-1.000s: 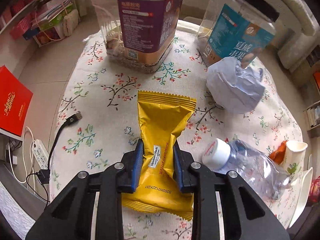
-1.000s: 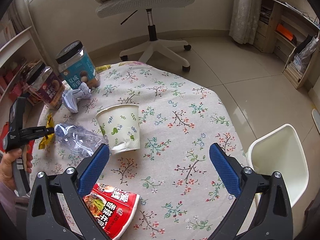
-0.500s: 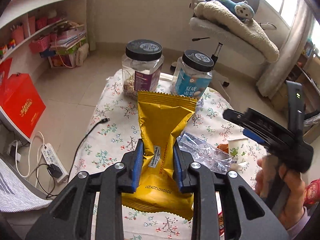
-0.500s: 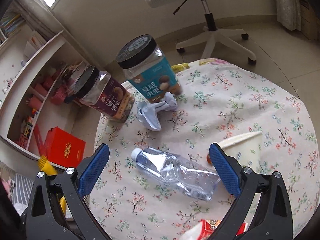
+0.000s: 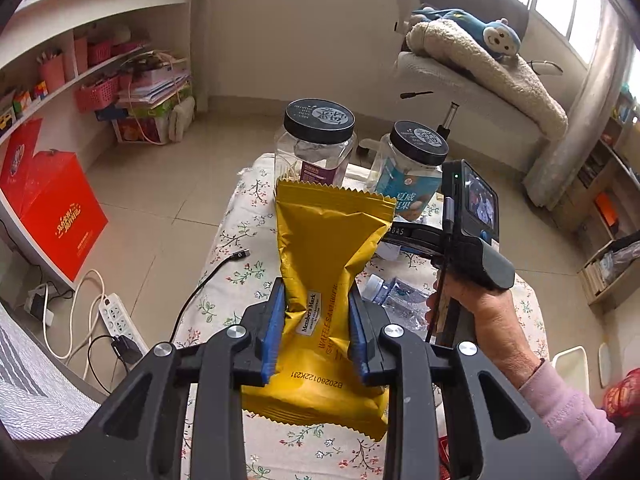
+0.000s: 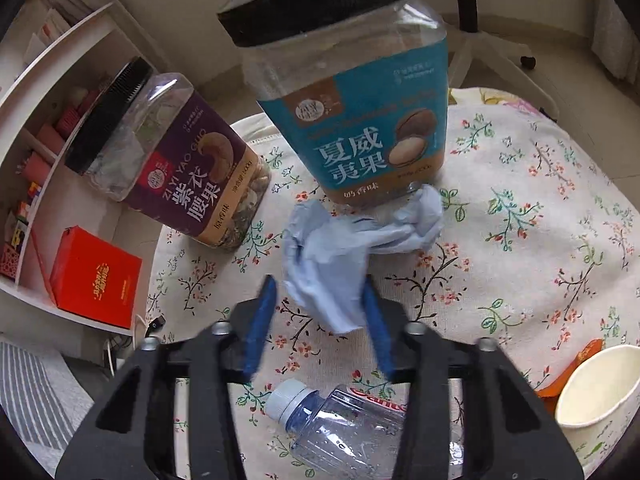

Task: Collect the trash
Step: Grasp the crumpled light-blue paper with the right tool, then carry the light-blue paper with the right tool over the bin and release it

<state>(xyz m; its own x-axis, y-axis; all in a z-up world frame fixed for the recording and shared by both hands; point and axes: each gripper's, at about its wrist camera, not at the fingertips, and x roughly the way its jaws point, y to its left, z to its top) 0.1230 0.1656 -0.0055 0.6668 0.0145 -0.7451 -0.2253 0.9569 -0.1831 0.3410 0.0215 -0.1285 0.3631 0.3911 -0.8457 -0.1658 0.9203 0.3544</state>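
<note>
My left gripper (image 5: 316,292) is shut on a yellow snack wrapper (image 5: 332,240) and holds it in the air above the flowered tablecloth (image 5: 240,248). In the right wrist view my right gripper (image 6: 318,284) is low over the table, its jaws closing around a crumpled pale blue paper (image 6: 340,240). The right pad touches the paper; a small gap shows at the left pad. A crushed clear bottle (image 6: 352,432) with a white cap lies just below that gripper. A white paper cup (image 6: 596,392) and an orange wrapper (image 6: 576,364) lie at the lower right.
Two black-lidded jars stand behind the paper, one with a blue label (image 6: 360,120) and one with a purple label (image 6: 180,172). A black cable (image 5: 208,280) crosses the table's left edge. A swivel chair (image 5: 480,60) and a red box (image 5: 60,216) stand on the floor.
The left gripper rose with the yellow wrapper. The right gripper swung left from the cup, came down over the blue paper, and its jaws narrowed from wide apart.
</note>
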